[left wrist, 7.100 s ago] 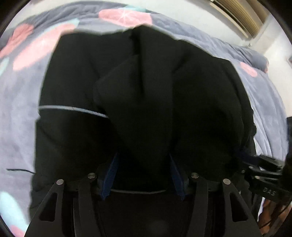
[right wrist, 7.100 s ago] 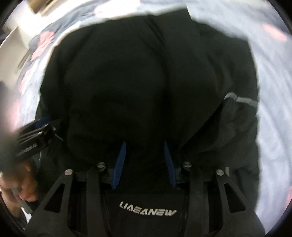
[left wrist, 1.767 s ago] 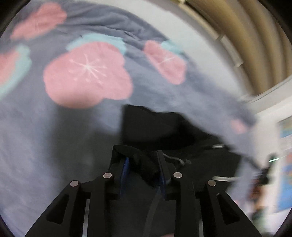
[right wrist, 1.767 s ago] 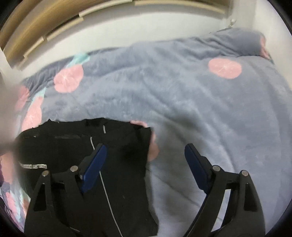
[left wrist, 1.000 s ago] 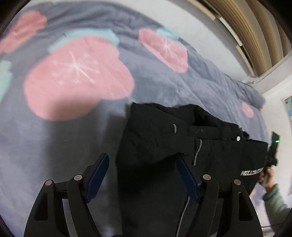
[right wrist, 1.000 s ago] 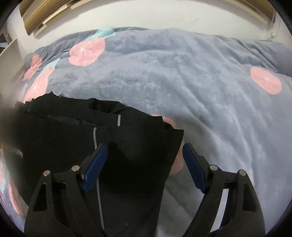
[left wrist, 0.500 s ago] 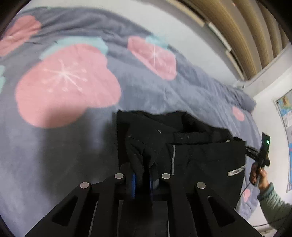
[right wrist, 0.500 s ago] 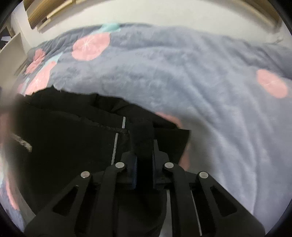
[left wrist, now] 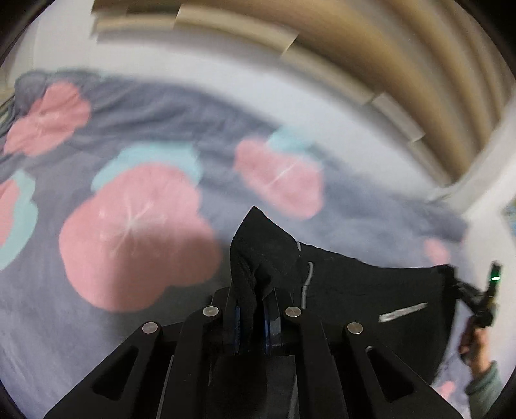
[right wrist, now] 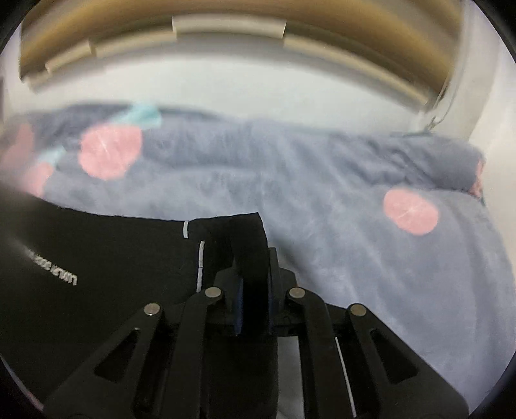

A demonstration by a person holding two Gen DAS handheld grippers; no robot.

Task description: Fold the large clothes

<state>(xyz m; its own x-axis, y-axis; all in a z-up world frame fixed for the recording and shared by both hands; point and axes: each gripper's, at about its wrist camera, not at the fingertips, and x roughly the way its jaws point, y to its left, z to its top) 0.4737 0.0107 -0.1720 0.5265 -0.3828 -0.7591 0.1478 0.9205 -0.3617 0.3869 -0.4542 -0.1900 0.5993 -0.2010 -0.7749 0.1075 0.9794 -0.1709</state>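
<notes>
A large black garment (left wrist: 371, 290) with thin grey trim and small white lettering hangs stretched between my two grippers above the bed. My left gripper (left wrist: 253, 317) is shut on its left top corner, which sticks up between the pads. My right gripper (right wrist: 253, 301) is shut on the other top corner of the garment (right wrist: 96, 258). In the left wrist view the right gripper (left wrist: 480, 299) shows at the far right, at the garment's other end. The lower part of the garment is hidden below the grippers.
A grey-blue fleece blanket (left wrist: 161, 122) with pink and teal blossoms covers the bed; it also shows in the right wrist view (right wrist: 322, 180). A white wall (right wrist: 258, 87) with a tan slatted panel (right wrist: 225, 19) stands behind the bed. The person's hand and sleeve (left wrist: 477, 370) show at the far right.
Both grippers, open over the garment a second ago, closed on its top corners and have now lifted it off the blanket. The views have tilted up toward the wall.
</notes>
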